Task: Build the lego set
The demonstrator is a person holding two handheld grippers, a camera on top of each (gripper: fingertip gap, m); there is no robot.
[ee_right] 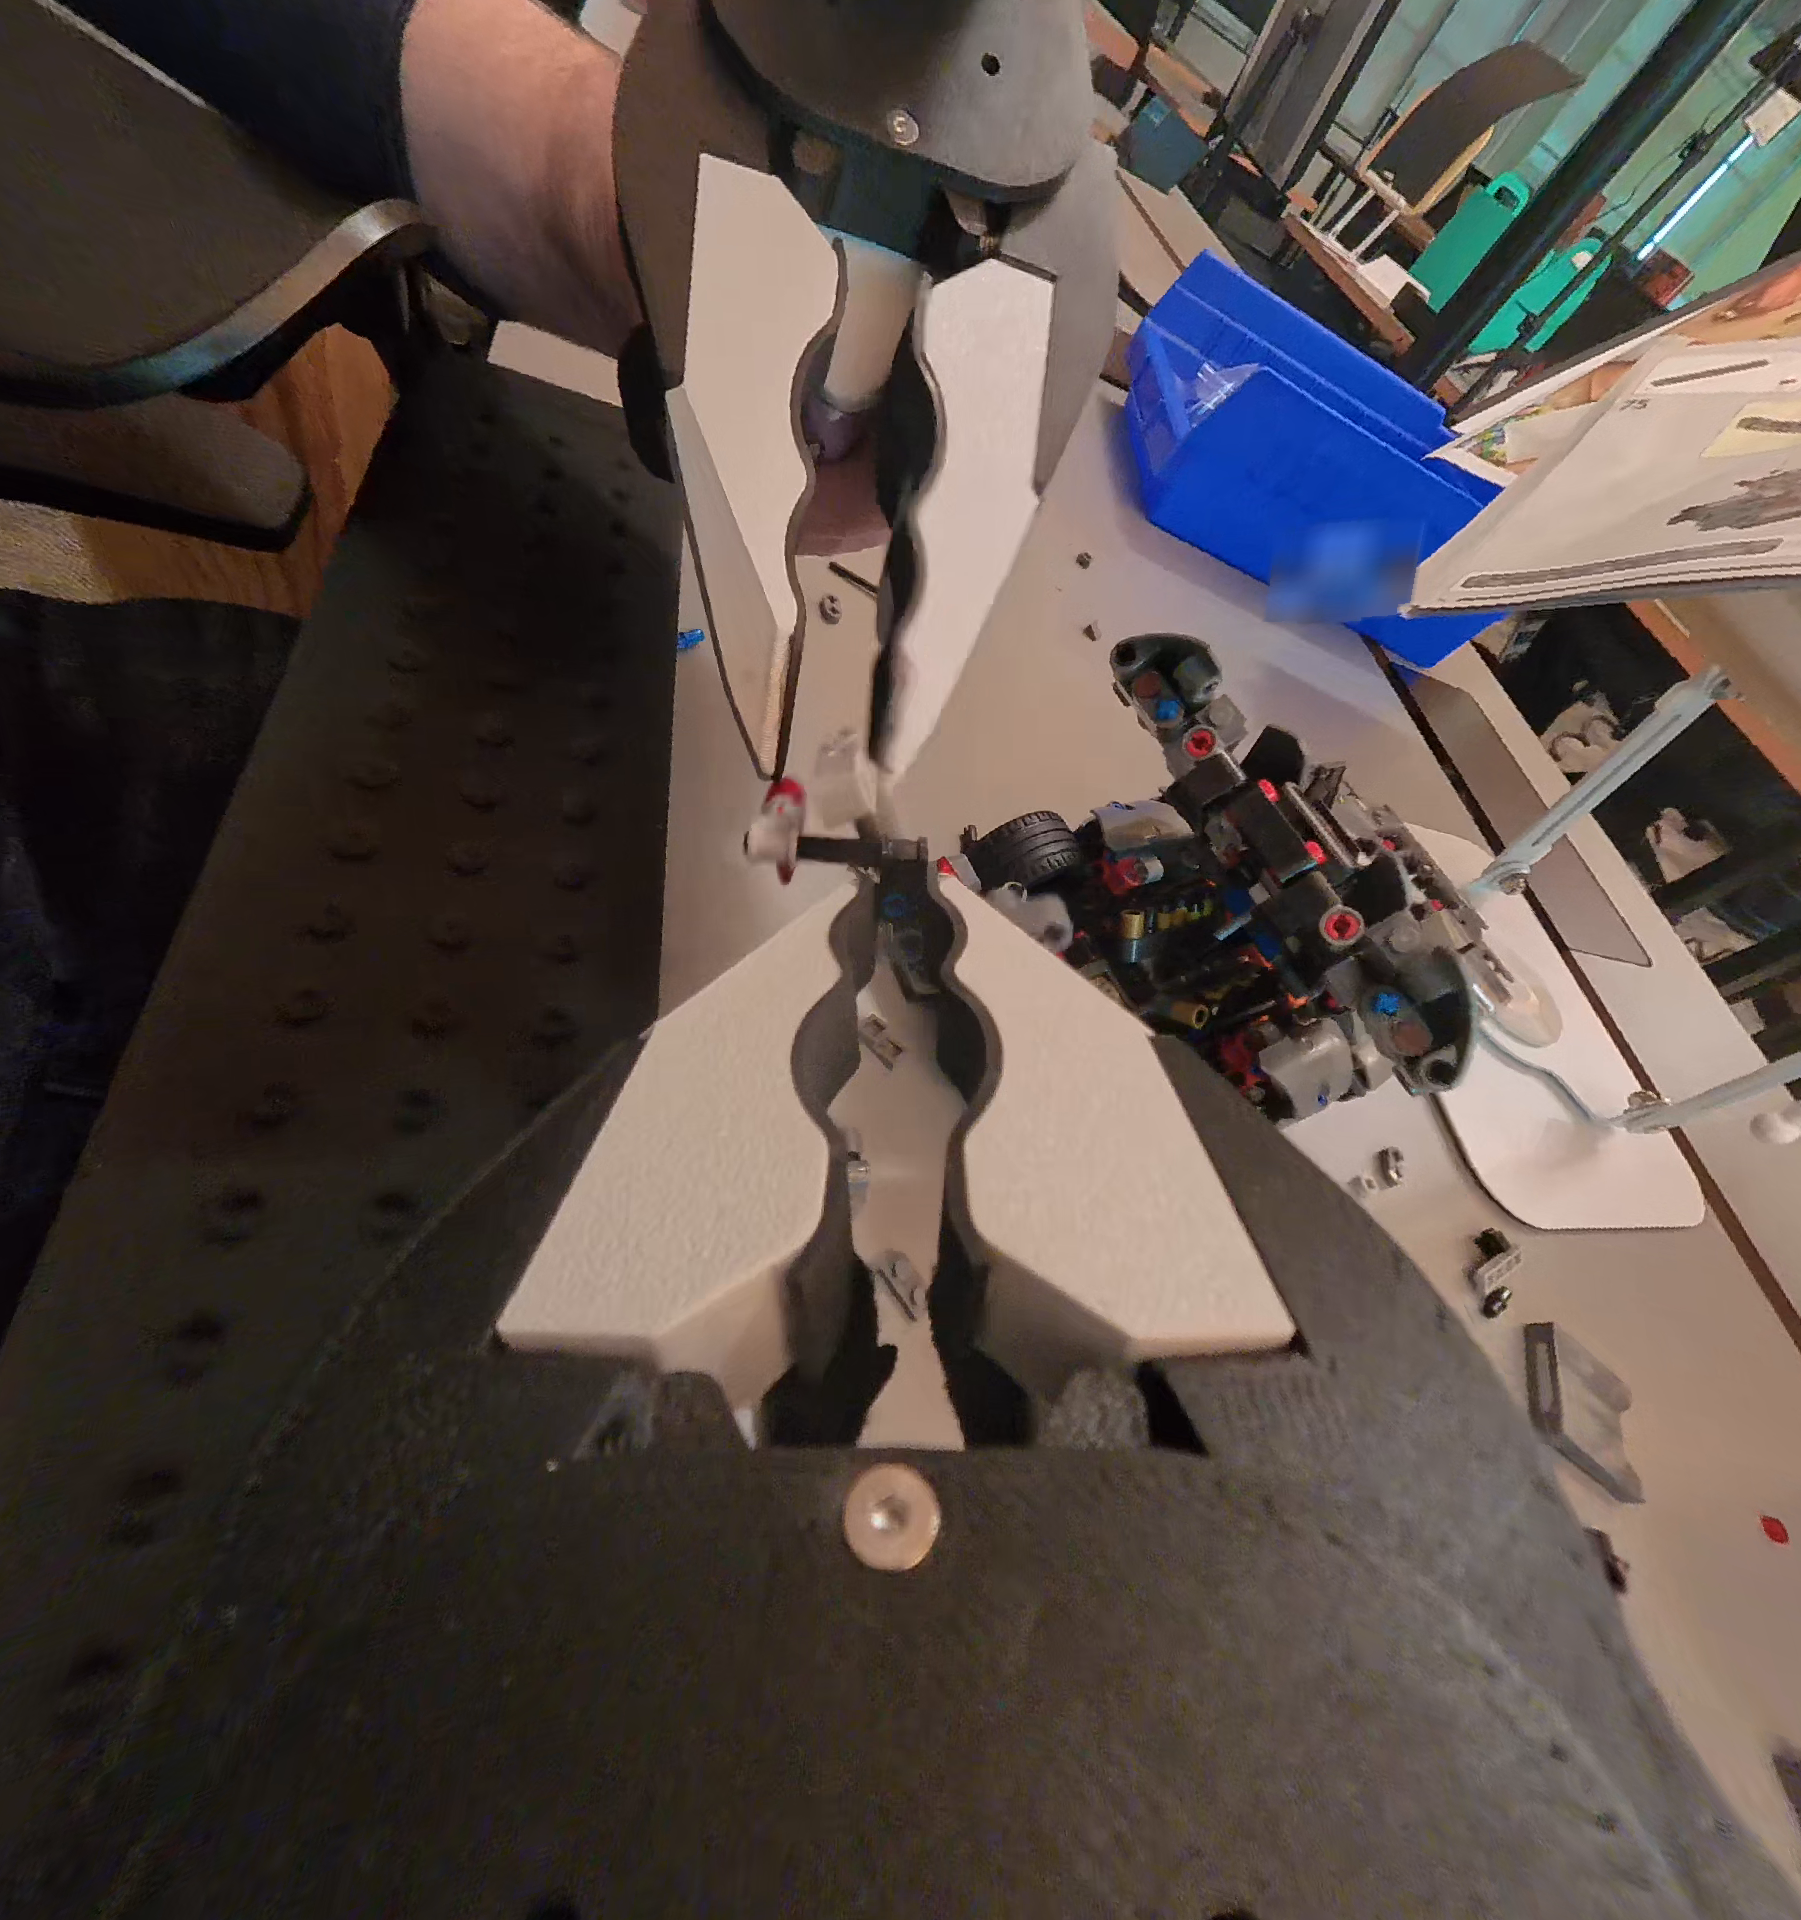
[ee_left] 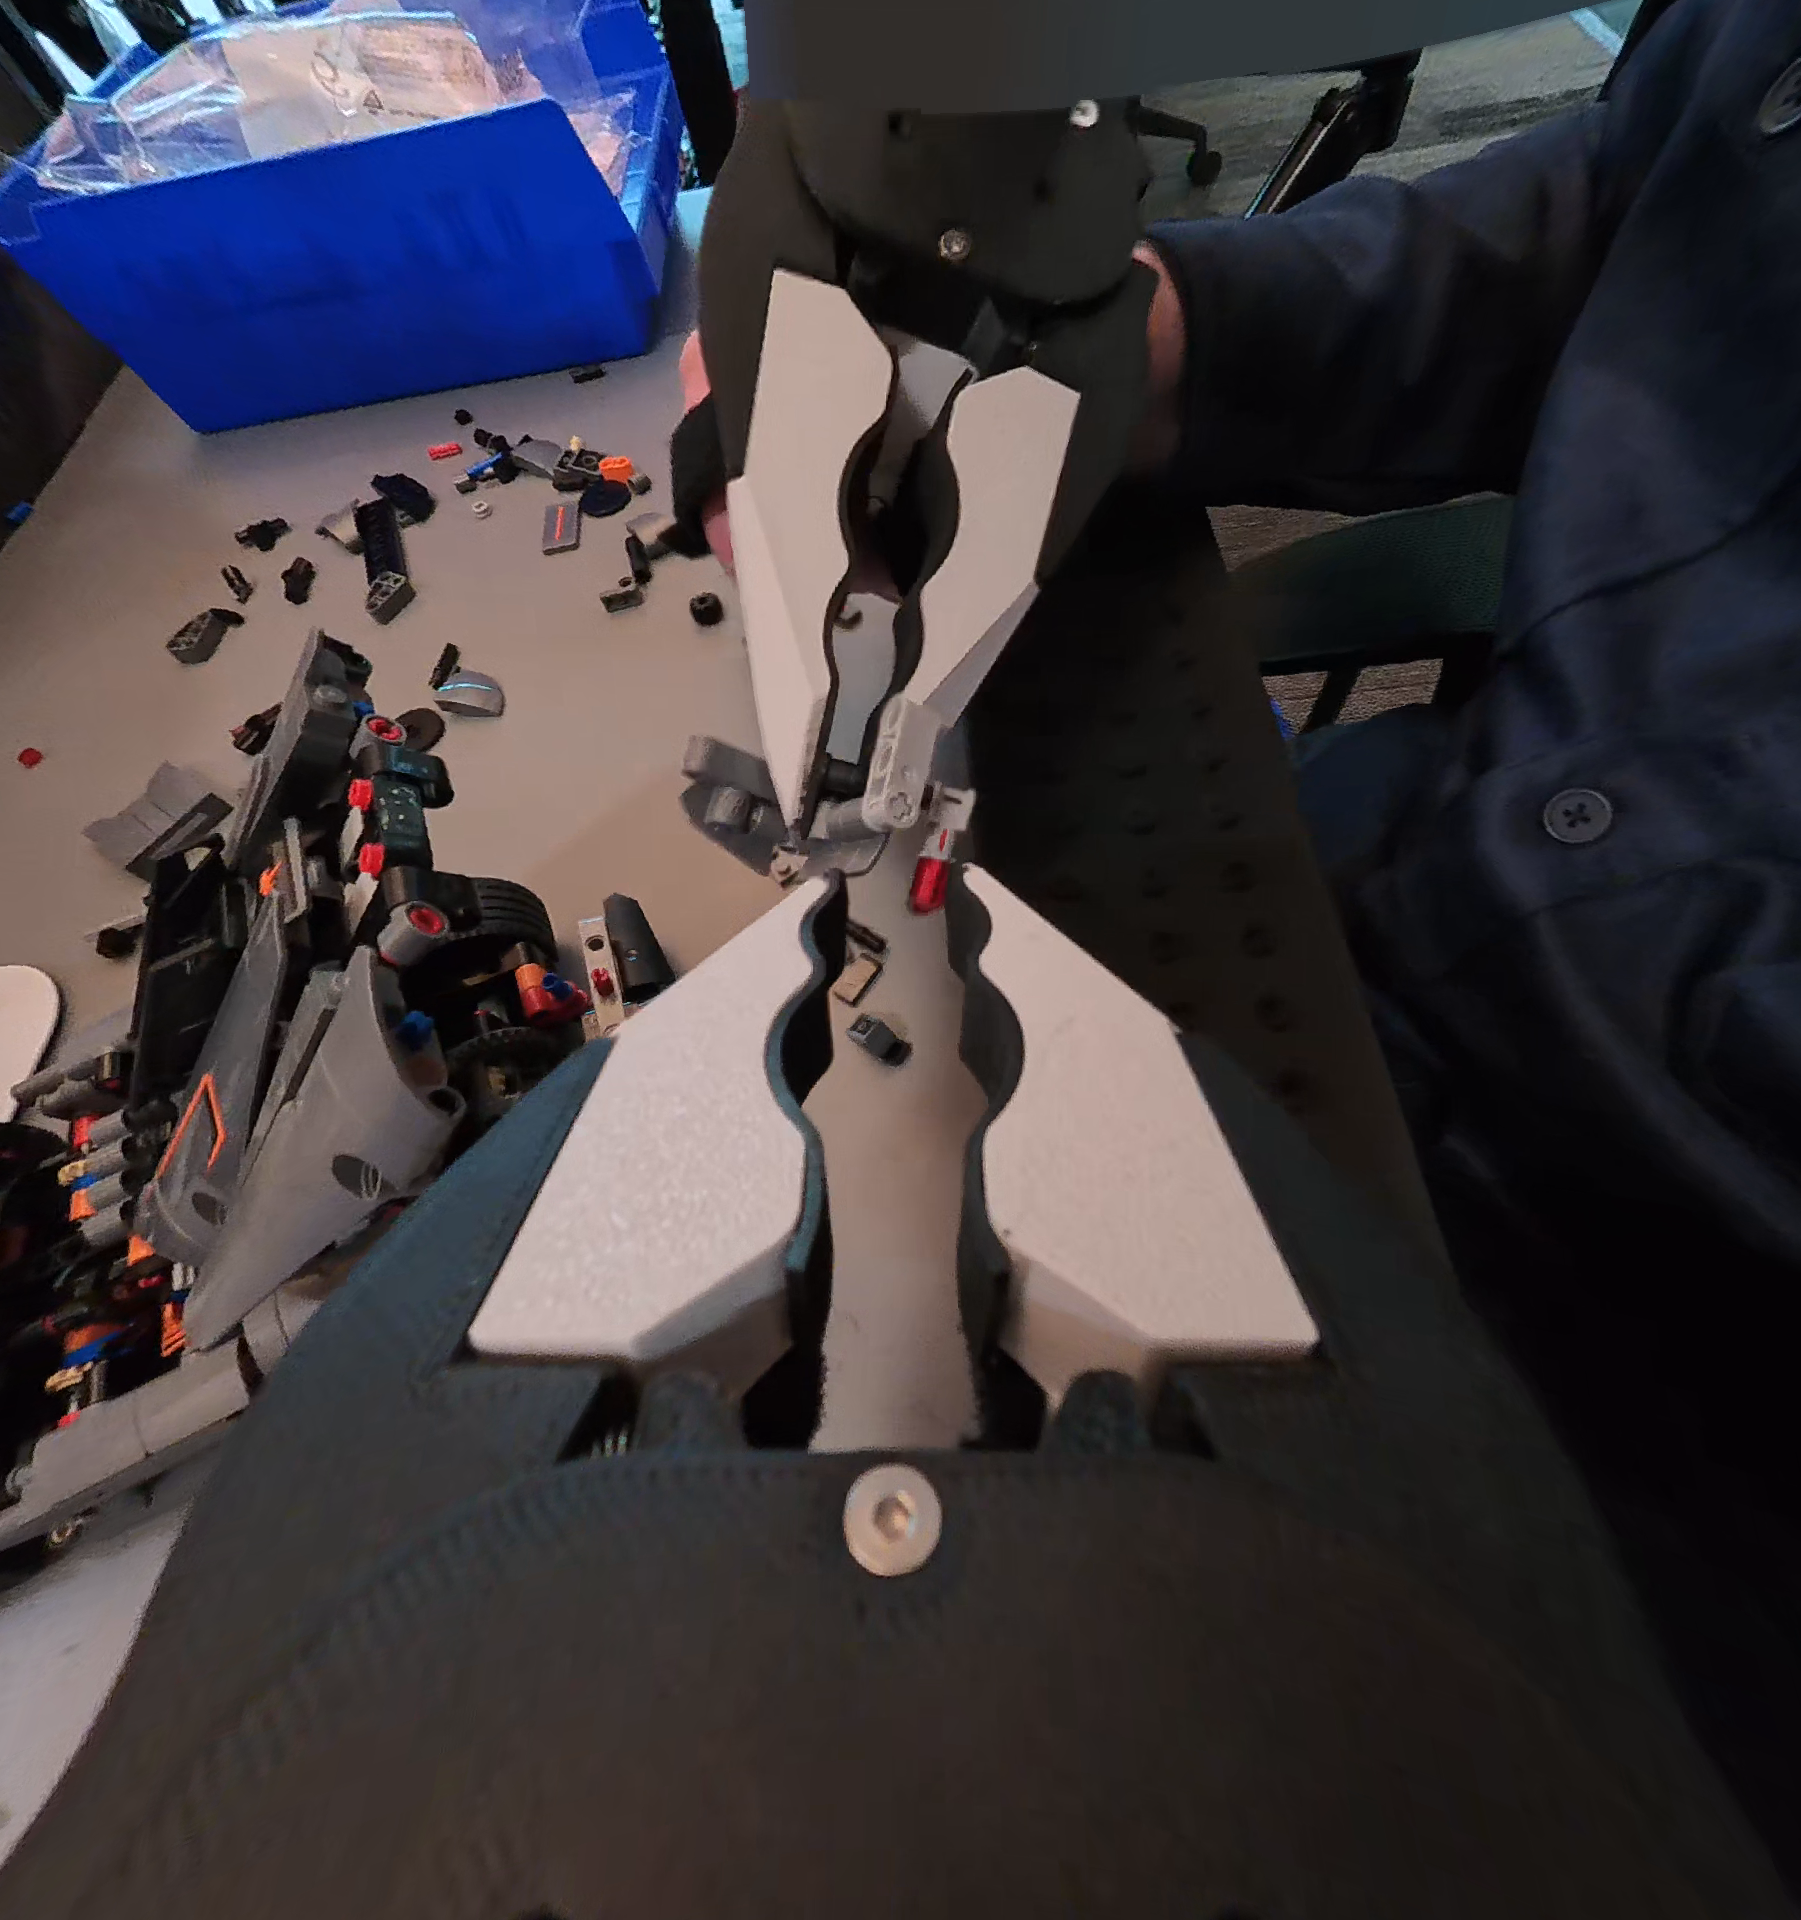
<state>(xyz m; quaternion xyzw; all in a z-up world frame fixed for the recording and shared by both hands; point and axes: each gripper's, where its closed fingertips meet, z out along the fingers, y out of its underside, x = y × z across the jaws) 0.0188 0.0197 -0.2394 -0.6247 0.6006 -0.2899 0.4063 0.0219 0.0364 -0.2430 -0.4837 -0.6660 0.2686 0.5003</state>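
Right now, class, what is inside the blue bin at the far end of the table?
Crumpled clear plastic bags fill the top of the blue bin. Anything beneath them is hidden by the bags and the bin's opaque walls.

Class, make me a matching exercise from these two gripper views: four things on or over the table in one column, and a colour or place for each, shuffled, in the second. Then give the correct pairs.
Things
1. storage bin
2. instruction booklet
3. part-built lego car
4. small grey sub-assembly

Descriptions
A. held up in the air where the two grippers' tips meet
B. blue, with clear plastic bags inside
C. propped open on a stand
D. lying on the table, dark grey with orange marks

Pairs: 1-B, 2-C, 3-D, 4-A
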